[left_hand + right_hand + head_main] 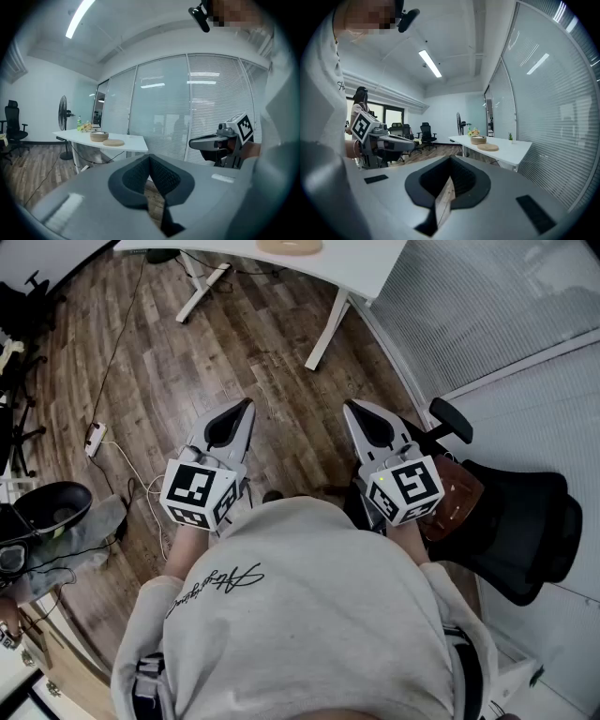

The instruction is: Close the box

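Here, at the far left of the head view, a white power strip [94,437] lies on the wooden floor [187,362]. Next comes the left gripper [246,407], held out in front of the person's pale sweatshirt [309,615]. Its own view shows the two jaws pressed together with nothing between them, clenched on air. The right gripper [349,407] is alongside, well apart from the left one. It is likewise clenched tight and empty, its jaws meeting at the tips. To the right of it a black office chair [525,521] stands by the glass wall [506,306] with its blinds. Neither tool is near the task's thing, which sits on the white table [133,142] across the floor, well ahead of both grippers. In the left gripper view a pedestal fan [63,115] stands behind the table's far end. Then comes the round tan box [99,136], set back from the table's near corner. A flat tan disc [113,142] lies just beside the box on the side toward that corner. Whether the box is open on top I cannot tell from here.
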A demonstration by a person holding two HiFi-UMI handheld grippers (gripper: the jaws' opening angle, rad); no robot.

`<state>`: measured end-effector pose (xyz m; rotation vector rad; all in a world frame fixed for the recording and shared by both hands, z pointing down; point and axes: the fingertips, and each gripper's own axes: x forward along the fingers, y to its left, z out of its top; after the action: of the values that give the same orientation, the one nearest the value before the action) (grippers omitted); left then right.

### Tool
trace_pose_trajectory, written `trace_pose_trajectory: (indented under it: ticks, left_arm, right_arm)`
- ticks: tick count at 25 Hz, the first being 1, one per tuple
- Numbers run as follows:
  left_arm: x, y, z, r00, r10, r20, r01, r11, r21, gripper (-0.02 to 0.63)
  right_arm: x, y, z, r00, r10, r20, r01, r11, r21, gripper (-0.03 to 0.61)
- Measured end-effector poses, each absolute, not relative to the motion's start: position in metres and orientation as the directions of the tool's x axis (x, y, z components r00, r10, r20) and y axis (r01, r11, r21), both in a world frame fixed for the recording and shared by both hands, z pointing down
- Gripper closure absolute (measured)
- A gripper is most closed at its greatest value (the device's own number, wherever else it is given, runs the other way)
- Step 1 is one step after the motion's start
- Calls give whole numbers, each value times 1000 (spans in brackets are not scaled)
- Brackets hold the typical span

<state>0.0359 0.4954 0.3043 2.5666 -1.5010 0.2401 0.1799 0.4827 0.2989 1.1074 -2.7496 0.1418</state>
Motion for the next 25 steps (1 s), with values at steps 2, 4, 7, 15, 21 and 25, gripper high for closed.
trace_pose_trajectory:
  ticks: [2, 4, 7, 15, 21, 25]
  left_arm:
    - [41, 503, 307, 479, -847, 231, -876, -479, 62, 614]
    - [45, 509, 310, 477, -845, 241, -877, -476, 69, 614]
    - [51, 512, 314, 483, -840, 249, -874, -479, 79, 615]
    - [61, 511, 311, 493, -836, 241, -868, -491, 75, 614]
    - [65, 508, 312, 486, -837, 252, -873, -478, 96, 559]
    - [70, 503, 311, 490, -839, 237, -872, -478, 109, 290]
  right_arm:
    - [185, 486, 301, -711, -671, 208, -692, 721, -36, 578]
    - [188, 489, 304, -714, -665, 219, -688, 724, -45, 578]
    - [191, 491, 306, -711, -666, 226, -691, 721, -50, 578]
    - [199, 491, 306, -705, -674, 219, -700, 712, -60, 578]
    - [196, 492, 304, -729, -659, 184, -682, 721, -122, 559]
    - [192, 490, 311, -729, -654, 203, -682, 719, -131, 240]
